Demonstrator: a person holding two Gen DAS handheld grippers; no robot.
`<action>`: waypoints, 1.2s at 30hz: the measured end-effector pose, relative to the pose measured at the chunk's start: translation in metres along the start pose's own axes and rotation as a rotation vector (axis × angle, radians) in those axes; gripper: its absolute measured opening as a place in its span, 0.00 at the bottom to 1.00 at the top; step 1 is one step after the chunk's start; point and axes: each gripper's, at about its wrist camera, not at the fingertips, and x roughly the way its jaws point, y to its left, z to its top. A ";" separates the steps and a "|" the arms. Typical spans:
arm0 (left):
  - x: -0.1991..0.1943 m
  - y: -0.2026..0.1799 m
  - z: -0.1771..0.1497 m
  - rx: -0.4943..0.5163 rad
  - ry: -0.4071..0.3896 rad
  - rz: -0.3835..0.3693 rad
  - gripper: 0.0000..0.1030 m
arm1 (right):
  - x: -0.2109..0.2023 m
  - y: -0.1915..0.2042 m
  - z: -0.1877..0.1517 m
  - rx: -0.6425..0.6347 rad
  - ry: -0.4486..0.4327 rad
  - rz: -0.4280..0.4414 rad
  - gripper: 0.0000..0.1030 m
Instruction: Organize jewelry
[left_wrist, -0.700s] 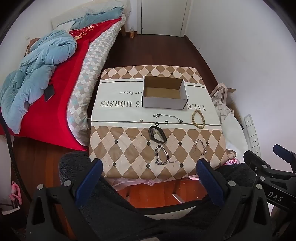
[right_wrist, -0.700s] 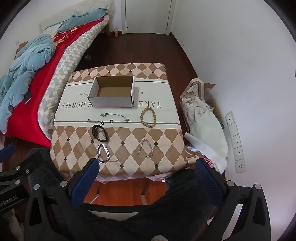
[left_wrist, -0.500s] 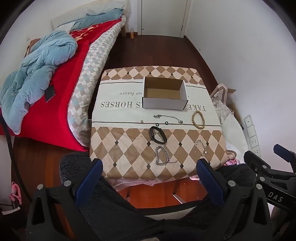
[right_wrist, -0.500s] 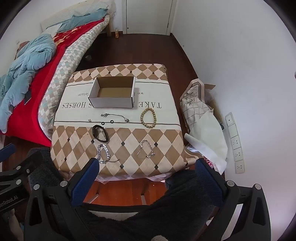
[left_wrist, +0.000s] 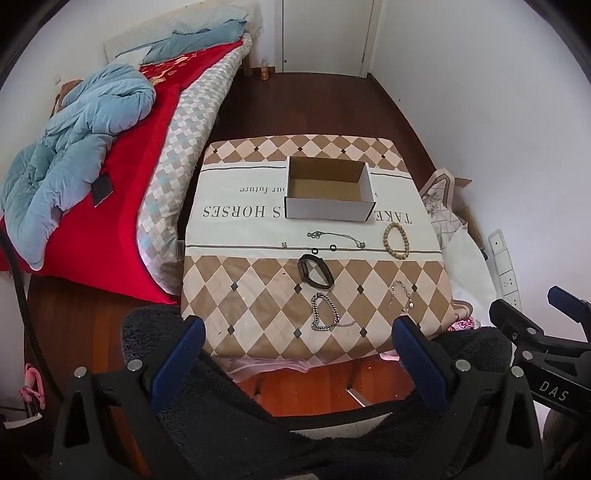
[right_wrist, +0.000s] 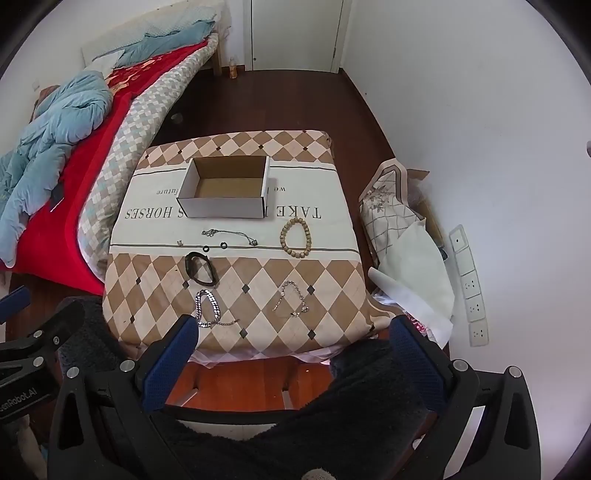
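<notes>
Bedroom tabletop (left_wrist: 258, 295) carries an empty cardboard box (left_wrist: 328, 192) and loose jewelry. Silver chain bracelet (left_wrist: 325, 312) lies nearest: light, limp, slippery; pinch at its bunched links. Left tool (left_wrist: 295, 343) and right tool (right_wrist: 291, 343) stand wide, empty.

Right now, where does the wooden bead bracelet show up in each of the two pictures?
Left wrist view: the bead bracelet lies right of centre, below the cardboard box's right corner.
Right wrist view: the bracelet sits near the middle, below and right of the box.
Shared landmark: the open box.
</notes>
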 end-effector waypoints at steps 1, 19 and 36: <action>-0.002 0.002 0.000 -0.001 -0.002 -0.001 1.00 | -0.004 0.002 0.001 -0.001 -0.001 0.001 1.00; -0.015 -0.003 0.008 0.002 -0.017 -0.007 1.00 | -0.012 0.004 0.004 -0.007 -0.024 0.005 1.00; -0.017 -0.001 0.009 0.006 -0.028 -0.011 1.00 | -0.015 0.002 0.006 -0.004 -0.036 0.004 1.00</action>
